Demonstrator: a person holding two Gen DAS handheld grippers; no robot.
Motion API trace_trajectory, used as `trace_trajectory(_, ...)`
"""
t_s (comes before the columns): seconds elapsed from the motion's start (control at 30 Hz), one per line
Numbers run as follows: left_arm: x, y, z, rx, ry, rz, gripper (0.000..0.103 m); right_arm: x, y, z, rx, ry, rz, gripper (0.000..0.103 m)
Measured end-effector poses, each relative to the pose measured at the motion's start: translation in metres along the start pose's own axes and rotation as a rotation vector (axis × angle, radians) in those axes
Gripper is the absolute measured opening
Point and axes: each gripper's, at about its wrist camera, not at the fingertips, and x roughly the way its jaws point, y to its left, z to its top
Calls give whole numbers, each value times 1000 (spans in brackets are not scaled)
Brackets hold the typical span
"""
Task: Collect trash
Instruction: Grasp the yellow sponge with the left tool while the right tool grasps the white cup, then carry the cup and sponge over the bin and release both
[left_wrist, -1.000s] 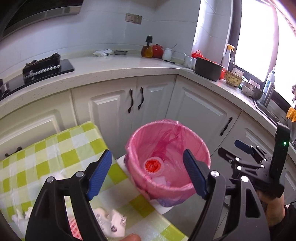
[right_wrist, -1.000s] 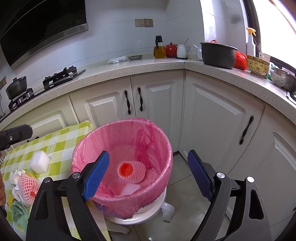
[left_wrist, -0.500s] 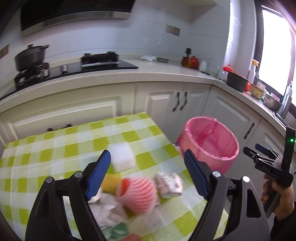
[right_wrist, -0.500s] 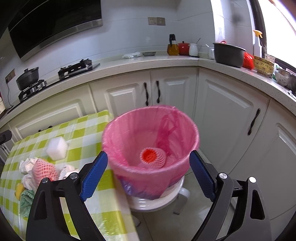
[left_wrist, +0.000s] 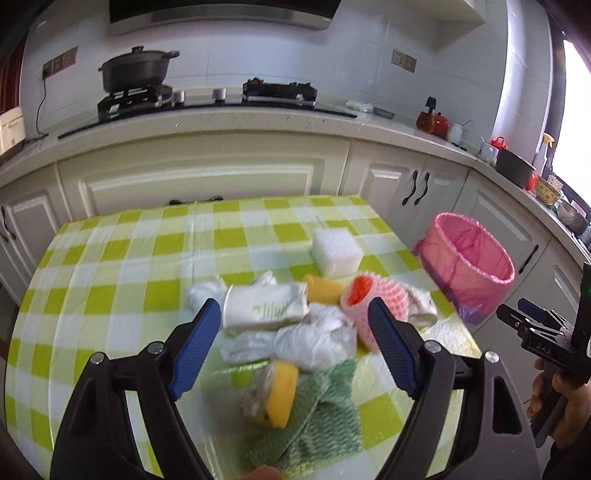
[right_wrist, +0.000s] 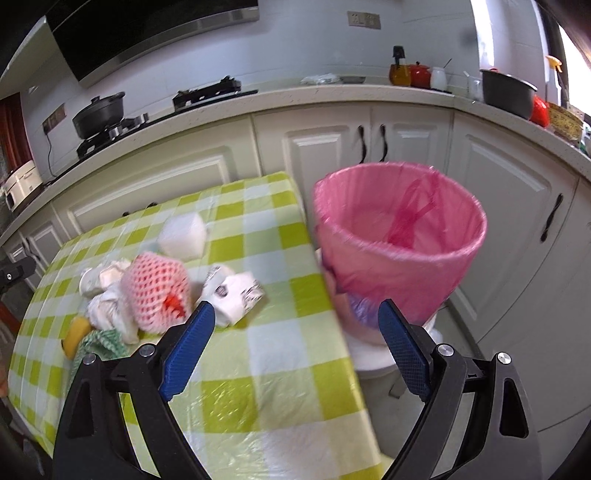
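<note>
Above the checked table (left_wrist: 110, 258), left gripper (left_wrist: 295, 336) wide open over trash pile (left_wrist: 306, 332), touching nothing; right gripper (right_wrist: 295, 336) open, empty

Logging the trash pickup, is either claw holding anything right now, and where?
Nothing held: left claw open above the trash pile, right claw open and empty.

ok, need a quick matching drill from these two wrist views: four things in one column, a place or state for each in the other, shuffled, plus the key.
Things
1. white foam block
2. pink-lined bin
3. black pot
4. left gripper

Places or states
A. on the stove
B. open, empty, over the trash pile
C. on the floor beside the table
D. on the checked cloth, behind the pile

Pairs: 1-D, 2-C, 3-A, 4-B
</note>
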Motion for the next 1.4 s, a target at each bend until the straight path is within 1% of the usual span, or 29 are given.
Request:
trace_trajectory(0.17,11,10,-33,-26,74,-8,77,8,18,-14,-33,48,21,85)
trace_trajectory(0.23,17,11,-44,-36,107,-26,65,15,23,-17,-42,69,27,85)
trace_trajectory(0.27,22,12,-51,-38,125,-29,62,18,25,-17,-43,77,28,85)
trace_trajectory(0.33,30,14,-57,-43,155,-33,52,24,28,-17,-50,88,29,85)
trace_trajectory(0.43,40,17,-62,-47,184,-32,44,35,31,-15,-57,102,35,85)
trace_trajectory(0.63,57,16,-67,-36,236,-16,38,57,39,-4,-72,113,42,85)
trace_trajectory(0.7,63,18,-69,-41,253,-11,33,66,44,0,-84,117,43,85)
trace_trajectory(1.0,67,25,-69,-53,268,-11,26,106,57,15,-123,146,42,84)
trace_trajectory(1.03,67,26,-69,-56,267,-11,25,108,57,15,-123,150,42,84)
trace_trajectory(1.07,66,27,-69,-60,267,-12,25,111,58,16,-124,154,43,78)
trace_trajectory(1.1,66,27,-68,-64,266,-15,25,115,58,17,-126,164,47,74)
trace_trajectory(1.13,65,28,-68,-66,265,-14,24,117,58,17,-125,173,54,66)
trace_trajectory(1.17,65,28,-68,-67,262,-14,24,119,59,16,-123,183,61,56)
trace_trajectory(1.27,61,29,-66,-71,252,-18,24,118,61,14,-136,184,66,54)
trace_trajectory(1.4,55,29,-63,-73,239,-17,24,112,58,10,-120,183,81,54)
